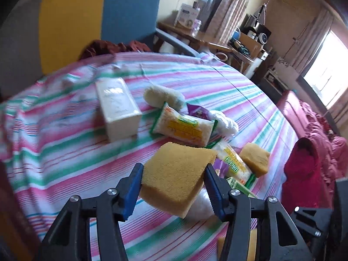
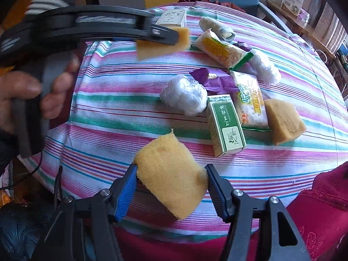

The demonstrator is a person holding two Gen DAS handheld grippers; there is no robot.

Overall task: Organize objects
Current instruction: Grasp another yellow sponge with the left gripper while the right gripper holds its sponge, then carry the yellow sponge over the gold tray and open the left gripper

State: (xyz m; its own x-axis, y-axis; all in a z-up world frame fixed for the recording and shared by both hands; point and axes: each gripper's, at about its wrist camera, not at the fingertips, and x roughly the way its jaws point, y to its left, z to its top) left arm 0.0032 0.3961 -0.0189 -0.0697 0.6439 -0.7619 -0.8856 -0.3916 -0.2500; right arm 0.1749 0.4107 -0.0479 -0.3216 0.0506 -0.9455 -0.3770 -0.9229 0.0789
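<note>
My left gripper [image 1: 174, 167] is shut on a yellow sponge [image 1: 176, 180] and holds it tilted above the striped tablecloth [image 1: 65, 141]. In the right wrist view that left gripper [image 2: 174, 37] reaches in from the upper left with its sponge [image 2: 162, 45] in the air. My right gripper [image 2: 171, 167] is shut on a second yellow sponge [image 2: 171, 176] near the table's front edge. A third sponge [image 2: 282, 119] lies at the right of the pile, beside a cracker pack [image 2: 250, 102] and a green box [image 2: 225, 124].
The pile also holds a white plastic bundle [image 2: 184, 95], a purple wrapper [image 2: 211, 77], another cracker pack [image 2: 219, 47], a rolled cloth [image 2: 217, 29] and a white box [image 2: 173, 18]. A person's hand [image 2: 21, 91] grips the left tool. A yellow and blue chair [image 1: 97, 10] stands behind the table.
</note>
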